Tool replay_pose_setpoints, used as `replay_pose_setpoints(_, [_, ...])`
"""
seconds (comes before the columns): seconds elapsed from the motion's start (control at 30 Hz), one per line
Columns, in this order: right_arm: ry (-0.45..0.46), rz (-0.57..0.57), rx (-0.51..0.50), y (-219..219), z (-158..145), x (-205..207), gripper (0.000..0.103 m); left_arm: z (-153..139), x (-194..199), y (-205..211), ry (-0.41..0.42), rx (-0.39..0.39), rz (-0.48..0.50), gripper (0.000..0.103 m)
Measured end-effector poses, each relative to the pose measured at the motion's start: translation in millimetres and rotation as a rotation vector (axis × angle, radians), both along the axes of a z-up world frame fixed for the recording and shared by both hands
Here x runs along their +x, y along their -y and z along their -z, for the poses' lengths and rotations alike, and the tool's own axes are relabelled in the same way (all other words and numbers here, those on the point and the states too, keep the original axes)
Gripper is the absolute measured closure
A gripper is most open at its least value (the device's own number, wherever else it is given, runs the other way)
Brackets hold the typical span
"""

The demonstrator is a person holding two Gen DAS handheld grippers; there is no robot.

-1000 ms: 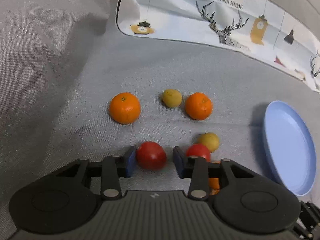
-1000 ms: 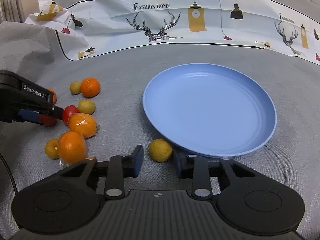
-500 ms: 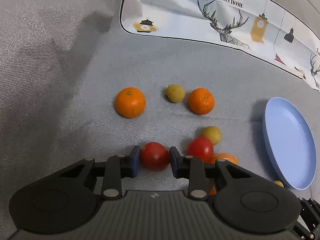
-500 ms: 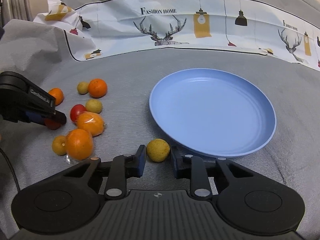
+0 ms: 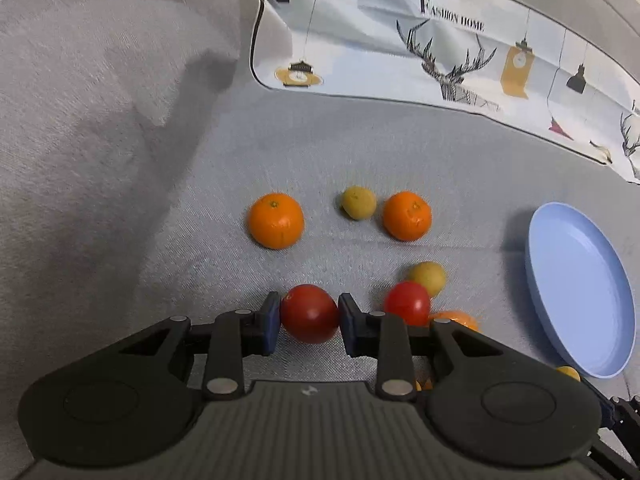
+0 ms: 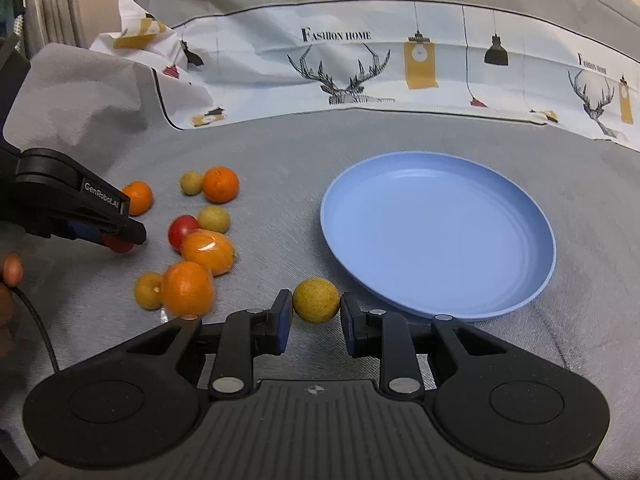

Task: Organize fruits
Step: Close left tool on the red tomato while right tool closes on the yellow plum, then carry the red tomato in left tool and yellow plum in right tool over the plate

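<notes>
The left tongs are shown clamped on a round red tomato, both blue pads touching its sides, low over the grey fabric-covered worktop. The right tongs are shown closed against a small round yellow-green fruit, which sits on the worktop just beside the near rim of the round light-blue plastic plate; whether the fruit is lifted cannot be told. Nothing is carried by the plate.

In the left wrist view, two round oranges are seen beyond the tomato, with a small yellow-green fruit between them. A second red tomato lies to the right of the held one, touching another yellow fruit.

In the right wrist view, a cluster of oranges and small yellow fruits is seen left of the plate. A white printed cloth with deer and lamp motifs is draped along the far edge.
</notes>
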State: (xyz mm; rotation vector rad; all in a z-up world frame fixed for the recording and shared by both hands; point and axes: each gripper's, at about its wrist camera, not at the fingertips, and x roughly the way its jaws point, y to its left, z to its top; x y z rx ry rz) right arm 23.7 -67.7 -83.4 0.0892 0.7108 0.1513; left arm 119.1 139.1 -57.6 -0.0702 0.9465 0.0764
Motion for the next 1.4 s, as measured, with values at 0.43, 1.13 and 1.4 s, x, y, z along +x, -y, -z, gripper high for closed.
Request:
replay_pose_setpoints(0.43, [0.047, 0.047, 0.088, 39, -58, -4, 0.076, -40, -14, 19, 0.084, -0.003, 0.046, 0.069])
replay_pose_setpoints(1.13, [-0.006, 0.140, 0.049, 142, -71, 66, 0.076, -49, -12, 143, 0.143, -0.089, 0.377, 0.069])
replay_pose_setpoints(1.4, [-0.120, 0.152, 0.068, 144, -48, 72, 0.076, -26, 2, 170, 0.065, -0.105, 0.414, 0.069])
